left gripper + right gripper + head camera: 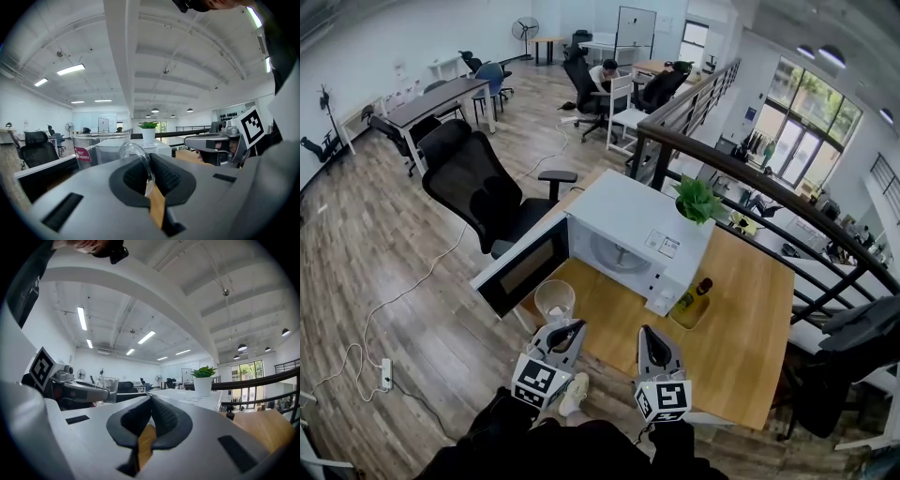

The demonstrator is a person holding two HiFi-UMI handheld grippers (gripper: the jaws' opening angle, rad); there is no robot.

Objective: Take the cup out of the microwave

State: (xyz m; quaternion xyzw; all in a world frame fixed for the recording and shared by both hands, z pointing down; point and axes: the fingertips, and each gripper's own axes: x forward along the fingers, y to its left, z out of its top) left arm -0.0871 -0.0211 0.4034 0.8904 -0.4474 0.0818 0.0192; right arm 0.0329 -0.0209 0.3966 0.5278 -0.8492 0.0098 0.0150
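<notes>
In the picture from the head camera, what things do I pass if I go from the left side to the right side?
Power strip → black chair → cup → microwave → potted plant.

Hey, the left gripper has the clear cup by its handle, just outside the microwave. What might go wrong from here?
1. The left gripper pinches only the thin clear handle of the cup, so the cup may tilt or slip free.
2. The cup is close to the open microwave door and near the corner of the table. A sideways move might knock the door, or the cup might be set down too near the edge.
</notes>
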